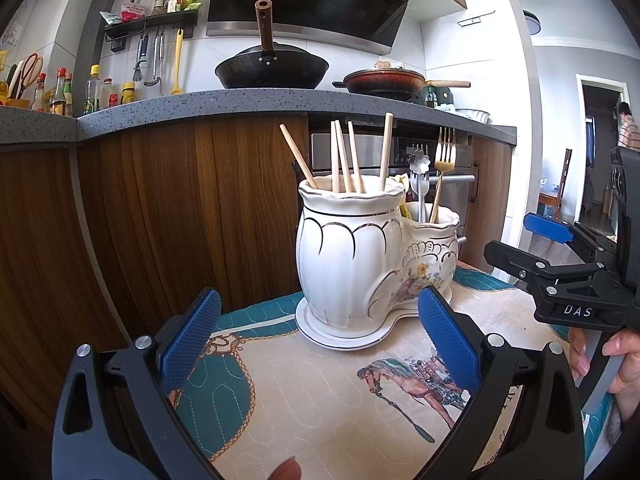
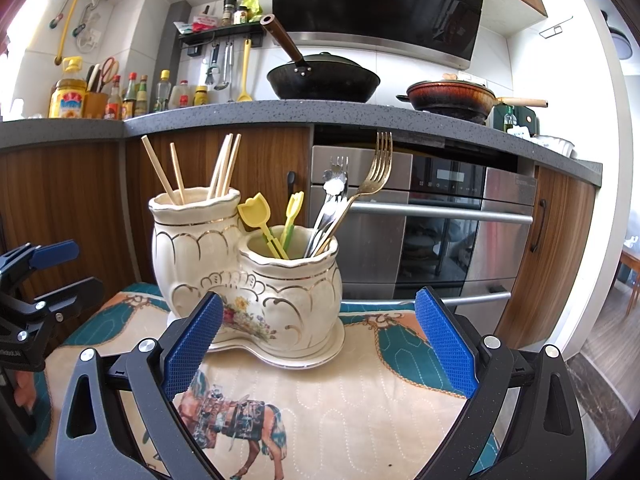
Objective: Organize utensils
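A two-part holder stood on a mat at centre frame. Chopsticks stood in its taller left part; forks and picks in the lower right part (right wrist view). Behind rose the counter, bearing a wok.

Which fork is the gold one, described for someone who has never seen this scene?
Start at the white double vase standing on the quilted cloth. Look in its shorter pot, the one without chopsticks. The gold fork leans there, prongs up, taller than the silver forks and yellow picks beside it.
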Motion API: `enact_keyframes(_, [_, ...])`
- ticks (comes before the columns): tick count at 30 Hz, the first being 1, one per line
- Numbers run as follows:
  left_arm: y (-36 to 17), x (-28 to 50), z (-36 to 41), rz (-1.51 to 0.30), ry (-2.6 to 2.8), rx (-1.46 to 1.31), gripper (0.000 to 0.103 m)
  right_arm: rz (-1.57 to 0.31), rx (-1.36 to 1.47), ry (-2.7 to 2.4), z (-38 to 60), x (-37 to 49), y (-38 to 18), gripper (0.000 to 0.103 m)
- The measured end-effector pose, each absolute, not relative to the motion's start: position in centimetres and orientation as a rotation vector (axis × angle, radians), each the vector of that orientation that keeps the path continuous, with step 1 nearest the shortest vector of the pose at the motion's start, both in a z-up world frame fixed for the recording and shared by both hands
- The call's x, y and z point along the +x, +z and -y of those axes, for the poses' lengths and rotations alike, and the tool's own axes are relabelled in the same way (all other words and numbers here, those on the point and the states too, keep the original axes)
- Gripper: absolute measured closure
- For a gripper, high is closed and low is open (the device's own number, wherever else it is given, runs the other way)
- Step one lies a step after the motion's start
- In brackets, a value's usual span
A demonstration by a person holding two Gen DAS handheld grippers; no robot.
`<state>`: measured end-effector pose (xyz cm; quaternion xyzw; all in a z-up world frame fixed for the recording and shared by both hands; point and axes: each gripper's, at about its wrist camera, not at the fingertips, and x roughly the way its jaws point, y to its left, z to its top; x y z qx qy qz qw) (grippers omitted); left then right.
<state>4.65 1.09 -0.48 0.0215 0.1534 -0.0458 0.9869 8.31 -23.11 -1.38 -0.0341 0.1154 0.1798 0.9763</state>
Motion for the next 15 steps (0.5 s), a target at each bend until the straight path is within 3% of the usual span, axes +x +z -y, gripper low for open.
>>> enact_keyframes(15, [-0.55,4.67,-1.15,-0.311,-0.091,0.046,0.006,-0.233,-0.07,0.363,23.11,8.36,-1.36,0.007])
